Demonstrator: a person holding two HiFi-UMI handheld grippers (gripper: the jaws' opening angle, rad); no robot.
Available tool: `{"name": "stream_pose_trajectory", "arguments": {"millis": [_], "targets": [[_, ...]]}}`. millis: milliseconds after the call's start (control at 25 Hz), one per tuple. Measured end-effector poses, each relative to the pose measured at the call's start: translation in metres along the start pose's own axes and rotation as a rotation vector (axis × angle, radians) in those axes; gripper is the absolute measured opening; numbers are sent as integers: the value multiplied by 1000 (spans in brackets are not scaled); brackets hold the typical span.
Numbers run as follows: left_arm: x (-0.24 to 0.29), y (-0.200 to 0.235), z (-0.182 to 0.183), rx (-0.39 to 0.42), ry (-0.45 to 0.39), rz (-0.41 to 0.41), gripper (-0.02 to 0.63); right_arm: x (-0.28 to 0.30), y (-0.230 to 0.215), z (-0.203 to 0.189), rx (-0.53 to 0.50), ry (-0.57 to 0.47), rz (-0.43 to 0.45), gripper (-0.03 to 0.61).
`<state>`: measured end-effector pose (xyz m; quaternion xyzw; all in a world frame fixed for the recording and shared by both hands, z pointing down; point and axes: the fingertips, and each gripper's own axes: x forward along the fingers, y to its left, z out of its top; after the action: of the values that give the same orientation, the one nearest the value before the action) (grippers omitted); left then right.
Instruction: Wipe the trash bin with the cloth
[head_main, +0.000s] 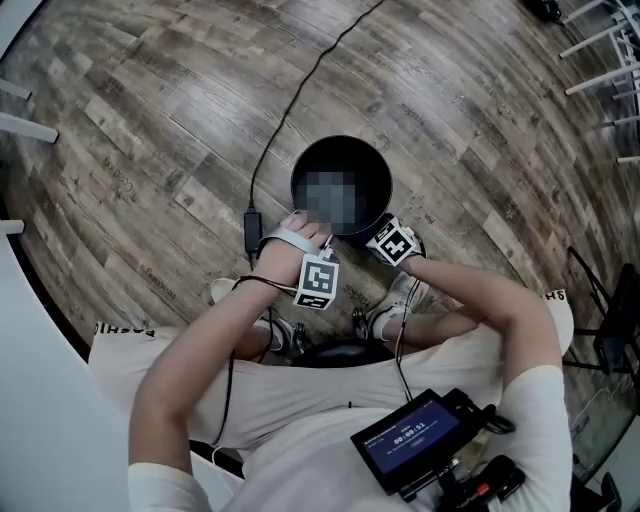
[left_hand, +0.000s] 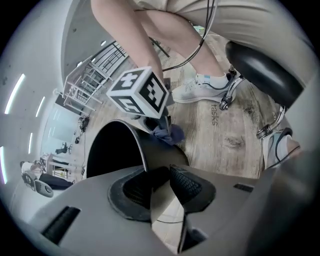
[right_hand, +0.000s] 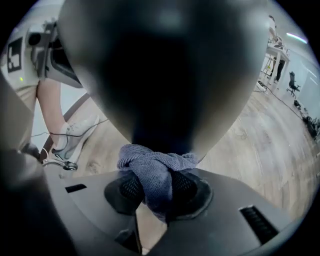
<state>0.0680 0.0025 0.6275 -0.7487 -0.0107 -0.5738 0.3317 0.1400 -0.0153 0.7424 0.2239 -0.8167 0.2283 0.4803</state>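
Head view shows a seated person bent over a round black trash bin (head_main: 372, 170) that stands upright on a grey-brown wood-plank floor (head_main: 150, 110). A thin black cable (head_main: 300, 90) runs across the floor to the bin's left side. The left gripper (head_main: 305, 222) is at the near-left part of the bin's rim. The right gripper (head_main: 380, 232) is just beside it, against the near-right outside of the bin, and the two marker cubes sit close together.

From the left gripper view, the left gripper (left_hand: 162, 180) has its jaws closed on the thin wall of the trash bin (left_hand: 112, 150), one pad inside the rim and one outside. Beyond them the right gripper's marker cube shows above a bunch of grey-blue terry cloth (left_hand: 167, 134), which lies against the bin's outer wall. A white shoe (left_hand: 200, 90) and a black padded stool seat (left_hand: 265, 70) stand further back.

From the right gripper view, the right gripper (right_hand: 155, 187) has its jaws clamped on the cloth (right_hand: 152, 167). The cloth is folded into a thick wad that bulges above the pads and touches the dark curved side of the trash bin (right_hand: 160, 75), which fills most of that view.
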Motion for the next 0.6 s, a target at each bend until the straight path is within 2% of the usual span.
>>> {"name": "stream_pose_trajectory", "arguments": {"millis": [160, 280, 400, 600], "targets": [[1, 0, 1, -4, -7, 0, 123, 43, -12, -24, -22, 48, -48, 97], [2, 1, 2, -3, -13, 6, 123, 68, -20, -37, 8, 75, -82, 97], [3, 3, 0, -8, -9, 9, 123, 71, -24, -37, 67, 71, -103, 97], [4, -1, 3, -24, -33, -30, 126, 47, -13, -31, 139, 95, -71, 97]]}}
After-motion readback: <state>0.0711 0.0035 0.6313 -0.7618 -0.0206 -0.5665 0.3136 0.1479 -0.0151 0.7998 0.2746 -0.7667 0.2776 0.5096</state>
